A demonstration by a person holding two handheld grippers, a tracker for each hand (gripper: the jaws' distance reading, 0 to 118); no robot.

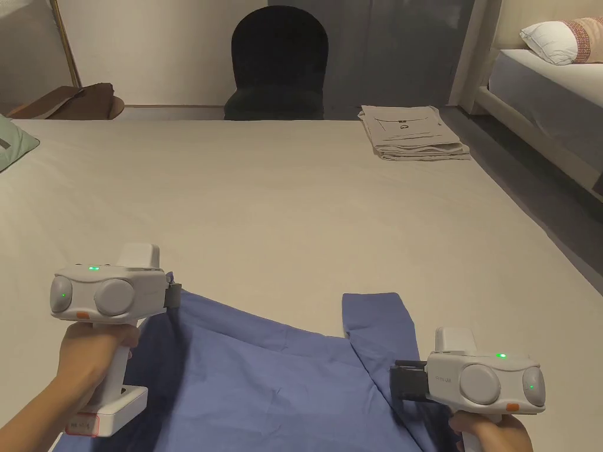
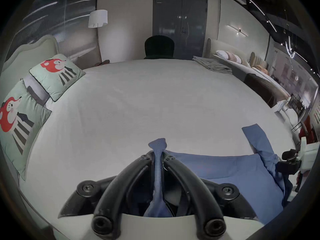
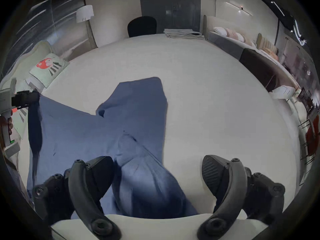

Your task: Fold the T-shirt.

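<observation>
Two grippers work a soft, limp blue shirt (image 1: pixel 277 376) on the bed (image 1: pixel 294 200): left gripper (image 2: pixel 158 157) pinches its edge, right gripper (image 3: pixel 157 172) gapes over a sleeve, likely best seized at the hem.

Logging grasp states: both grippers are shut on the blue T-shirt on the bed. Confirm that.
Not quite. The left gripper is shut on the blue T-shirt, but the right gripper is open, its jaws wide apart over the cloth, as the right gripper view shows.
</observation>
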